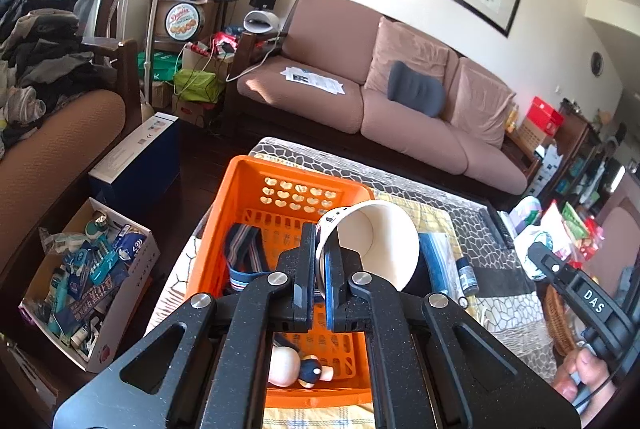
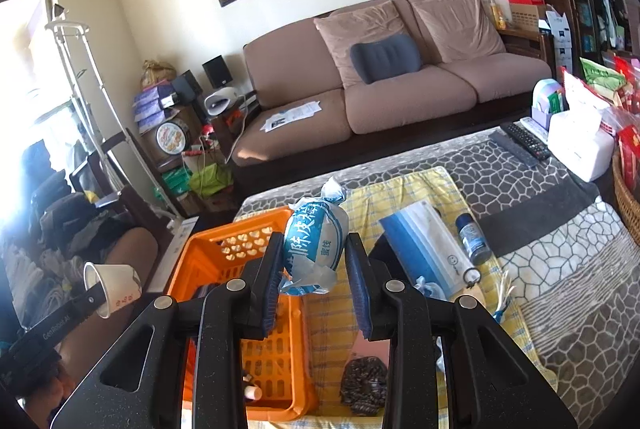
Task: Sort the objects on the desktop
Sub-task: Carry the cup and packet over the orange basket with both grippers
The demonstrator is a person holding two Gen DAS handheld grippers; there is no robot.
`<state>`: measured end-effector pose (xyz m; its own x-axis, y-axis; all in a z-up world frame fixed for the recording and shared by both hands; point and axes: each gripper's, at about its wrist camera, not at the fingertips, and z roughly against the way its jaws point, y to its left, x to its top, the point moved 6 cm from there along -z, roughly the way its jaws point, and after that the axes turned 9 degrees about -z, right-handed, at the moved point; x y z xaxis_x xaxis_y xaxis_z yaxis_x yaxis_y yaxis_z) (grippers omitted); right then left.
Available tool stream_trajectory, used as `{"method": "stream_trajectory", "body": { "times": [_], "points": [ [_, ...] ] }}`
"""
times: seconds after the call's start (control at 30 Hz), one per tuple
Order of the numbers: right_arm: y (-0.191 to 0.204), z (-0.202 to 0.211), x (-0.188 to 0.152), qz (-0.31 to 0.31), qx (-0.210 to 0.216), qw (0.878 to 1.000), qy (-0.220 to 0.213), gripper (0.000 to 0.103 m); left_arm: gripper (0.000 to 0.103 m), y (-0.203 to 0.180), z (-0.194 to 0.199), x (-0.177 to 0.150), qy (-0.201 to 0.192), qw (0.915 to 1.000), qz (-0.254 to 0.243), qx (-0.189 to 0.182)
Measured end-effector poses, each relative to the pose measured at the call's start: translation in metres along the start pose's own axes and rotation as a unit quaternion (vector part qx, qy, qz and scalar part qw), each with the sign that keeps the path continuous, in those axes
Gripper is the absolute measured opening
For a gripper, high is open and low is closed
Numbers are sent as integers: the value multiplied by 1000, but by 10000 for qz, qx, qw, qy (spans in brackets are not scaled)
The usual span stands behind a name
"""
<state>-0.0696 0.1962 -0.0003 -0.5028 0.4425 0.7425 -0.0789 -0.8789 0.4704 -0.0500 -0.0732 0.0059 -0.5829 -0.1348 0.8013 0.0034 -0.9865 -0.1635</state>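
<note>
Blue pads of our left gripper (image 1: 320,269) pinch the wall of a paper cup (image 1: 372,241), held above the orange basket (image 1: 240,189). Our right gripper (image 2: 312,261), jaws half open, clasps a candy packet (image 2: 316,241) between its fingers, past the basket's rim. The thin cup wall may crumple or slip; the slick packet could drop outside.

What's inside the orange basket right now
Inside the orange basket: a striped band and a small wooden doll. The left gripper and its paper cup cover part of the floor.
</note>
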Motion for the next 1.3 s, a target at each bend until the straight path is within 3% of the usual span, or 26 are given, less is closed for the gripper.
{"method": "stream_trajectory", "body": {
  "times": [0.17, 0.43, 0.7, 1.3],
  "points": [
    [18, -10, -11, 71, 119, 9998, 141, 31, 3, 12, 0, 0, 26, 9999, 67, 70],
    [43, -54, -52, 317, 148, 9963, 784, 31, 3, 38, -15, -5, 293, 9987, 370, 166],
    [63, -68, -75, 528, 173, 9929, 1053, 31, 3, 49, -42, -26, 1098, 9932, 293, 261],
    [60, -94, -113, 891, -38, 9769, 1941, 31, 3, 36, -71, -56, 1964, 9803, -55, 175]
  ]
}}
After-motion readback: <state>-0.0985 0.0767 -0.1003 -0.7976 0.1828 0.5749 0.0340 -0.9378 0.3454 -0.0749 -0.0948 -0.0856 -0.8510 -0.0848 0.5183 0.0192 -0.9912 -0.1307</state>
